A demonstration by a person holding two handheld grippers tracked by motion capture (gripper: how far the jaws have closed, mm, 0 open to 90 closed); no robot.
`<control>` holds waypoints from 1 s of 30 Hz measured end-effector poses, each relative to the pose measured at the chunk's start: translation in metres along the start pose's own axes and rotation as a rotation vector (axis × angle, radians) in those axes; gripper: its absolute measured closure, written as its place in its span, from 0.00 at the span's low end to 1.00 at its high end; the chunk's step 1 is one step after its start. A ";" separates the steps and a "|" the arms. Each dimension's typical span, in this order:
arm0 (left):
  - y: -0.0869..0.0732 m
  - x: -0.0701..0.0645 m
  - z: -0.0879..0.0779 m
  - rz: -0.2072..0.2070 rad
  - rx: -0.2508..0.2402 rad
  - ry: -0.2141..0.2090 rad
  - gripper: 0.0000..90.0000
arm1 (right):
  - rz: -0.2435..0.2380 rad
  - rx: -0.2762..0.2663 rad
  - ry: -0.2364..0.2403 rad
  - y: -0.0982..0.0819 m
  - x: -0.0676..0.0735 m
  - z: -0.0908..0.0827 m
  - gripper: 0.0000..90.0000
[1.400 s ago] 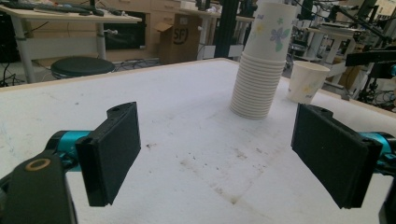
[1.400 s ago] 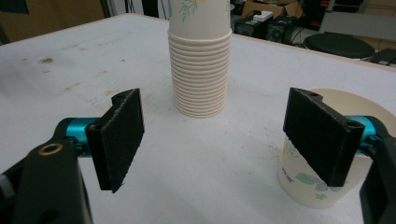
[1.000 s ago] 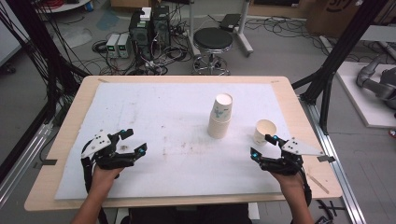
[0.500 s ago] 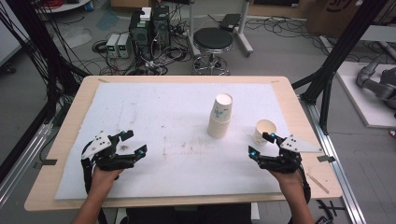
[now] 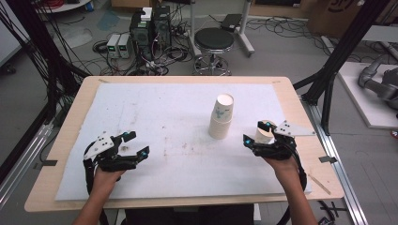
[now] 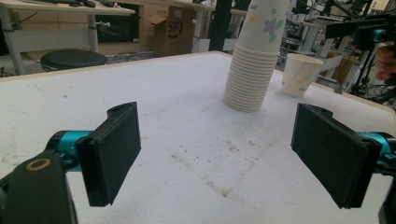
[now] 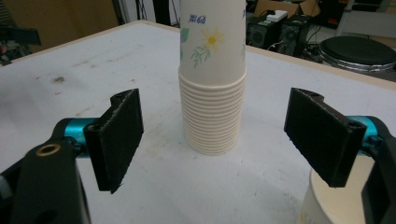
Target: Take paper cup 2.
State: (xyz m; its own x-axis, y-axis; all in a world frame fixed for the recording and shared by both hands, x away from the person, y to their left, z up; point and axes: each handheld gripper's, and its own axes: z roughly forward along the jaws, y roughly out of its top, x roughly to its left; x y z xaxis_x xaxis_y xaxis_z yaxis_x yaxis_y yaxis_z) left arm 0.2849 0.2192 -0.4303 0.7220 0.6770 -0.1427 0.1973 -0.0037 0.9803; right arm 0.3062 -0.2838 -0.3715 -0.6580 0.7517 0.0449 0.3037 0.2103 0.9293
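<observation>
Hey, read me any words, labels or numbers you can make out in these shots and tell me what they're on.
"SF": printed on a cardboard box behind the table, seen in the left gripper view.
Small blue print near the rim of the top cup of the cup stack: too blurred to read.
Dark marking on a box at the top right of the high view: cut off, unreadable.

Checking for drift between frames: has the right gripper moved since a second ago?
Yes, slightly. In the high view the right gripper has edged left, toward the cup stack, now partly covering the single cup beside it.
</observation>
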 end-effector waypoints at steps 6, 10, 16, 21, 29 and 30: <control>0.000 0.000 0.000 -0.004 -0.001 -0.003 0.18 | -0.020 0.028 0.003 0.019 0.000 0.021 0.22; 0.000 0.000 -0.001 -0.008 -0.002 -0.003 0.18 | -0.023 0.050 0.011 0.031 0.000 0.036 0.22; 0.000 0.000 -0.002 -0.007 -0.003 -0.002 0.18 | -0.029 0.060 0.020 0.041 -0.002 0.049 0.22; 0.000 0.001 -0.002 -0.007 -0.001 -0.004 0.18 | -0.020 0.077 0.017 0.045 -0.007 0.053 0.22; -0.001 0.002 -0.001 -0.011 -0.003 -0.004 0.18 | -0.035 0.088 0.021 0.054 -0.009 0.060 0.22; -0.001 0.002 -0.001 -0.013 -0.001 -0.005 0.18 | -0.039 0.093 0.025 0.058 -0.010 0.064 0.22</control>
State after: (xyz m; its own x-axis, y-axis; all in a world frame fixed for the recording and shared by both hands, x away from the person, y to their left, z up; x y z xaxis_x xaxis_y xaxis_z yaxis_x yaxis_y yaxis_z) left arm 0.2855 0.2213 -0.4317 0.7228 0.6731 -0.1562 0.2061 0.0057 0.9785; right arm 0.3746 -0.2389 -0.3420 -0.6870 0.7264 0.0194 0.3395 0.2972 0.8924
